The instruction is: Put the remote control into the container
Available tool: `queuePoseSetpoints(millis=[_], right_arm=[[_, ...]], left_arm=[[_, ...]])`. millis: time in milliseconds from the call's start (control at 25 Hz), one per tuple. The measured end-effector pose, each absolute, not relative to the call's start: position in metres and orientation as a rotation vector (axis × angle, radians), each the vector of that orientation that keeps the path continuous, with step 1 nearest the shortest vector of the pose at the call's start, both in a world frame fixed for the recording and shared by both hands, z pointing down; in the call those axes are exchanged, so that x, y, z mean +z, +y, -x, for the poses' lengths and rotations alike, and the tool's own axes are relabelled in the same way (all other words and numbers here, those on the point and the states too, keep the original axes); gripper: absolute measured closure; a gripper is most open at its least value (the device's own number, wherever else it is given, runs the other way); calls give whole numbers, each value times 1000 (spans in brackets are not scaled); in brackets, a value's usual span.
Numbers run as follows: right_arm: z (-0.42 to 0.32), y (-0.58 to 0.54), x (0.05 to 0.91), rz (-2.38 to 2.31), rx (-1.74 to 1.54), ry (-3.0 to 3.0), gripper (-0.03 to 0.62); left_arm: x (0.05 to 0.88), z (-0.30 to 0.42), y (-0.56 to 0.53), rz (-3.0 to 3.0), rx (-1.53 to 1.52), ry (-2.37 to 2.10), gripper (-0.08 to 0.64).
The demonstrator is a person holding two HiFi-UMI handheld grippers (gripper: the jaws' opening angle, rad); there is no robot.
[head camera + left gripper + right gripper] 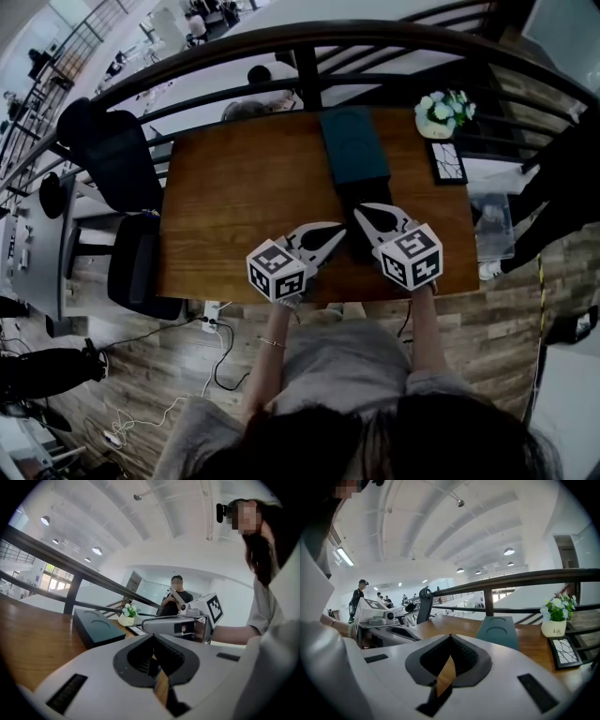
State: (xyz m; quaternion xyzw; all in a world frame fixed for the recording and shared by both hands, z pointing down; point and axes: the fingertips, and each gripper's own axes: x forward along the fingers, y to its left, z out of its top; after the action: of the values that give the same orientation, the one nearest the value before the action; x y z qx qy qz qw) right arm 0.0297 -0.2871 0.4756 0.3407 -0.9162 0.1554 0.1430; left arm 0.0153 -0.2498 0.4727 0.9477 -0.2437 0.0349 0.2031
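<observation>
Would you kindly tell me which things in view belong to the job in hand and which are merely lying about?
Belonging to the job:
- dark container
- left tongs, shut and empty
- right tongs, shut and empty
- the remote control is not in sight

Just lying about:
- flower pot
- framed picture
- black chair

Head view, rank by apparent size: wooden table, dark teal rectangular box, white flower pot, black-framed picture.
1. brown wooden table
2. dark teal rectangular box
3. white pot of flowers and black-framed picture: look about alike, so not ranked.
</observation>
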Motion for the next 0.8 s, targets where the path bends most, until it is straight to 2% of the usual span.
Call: queuePoseSetpoints(millis=[800], right_arm=[[-33, -281, 453, -1001, 345, -2720, 563]], left_arm=[[453, -21, -243, -2777, 154, -670, 557]])
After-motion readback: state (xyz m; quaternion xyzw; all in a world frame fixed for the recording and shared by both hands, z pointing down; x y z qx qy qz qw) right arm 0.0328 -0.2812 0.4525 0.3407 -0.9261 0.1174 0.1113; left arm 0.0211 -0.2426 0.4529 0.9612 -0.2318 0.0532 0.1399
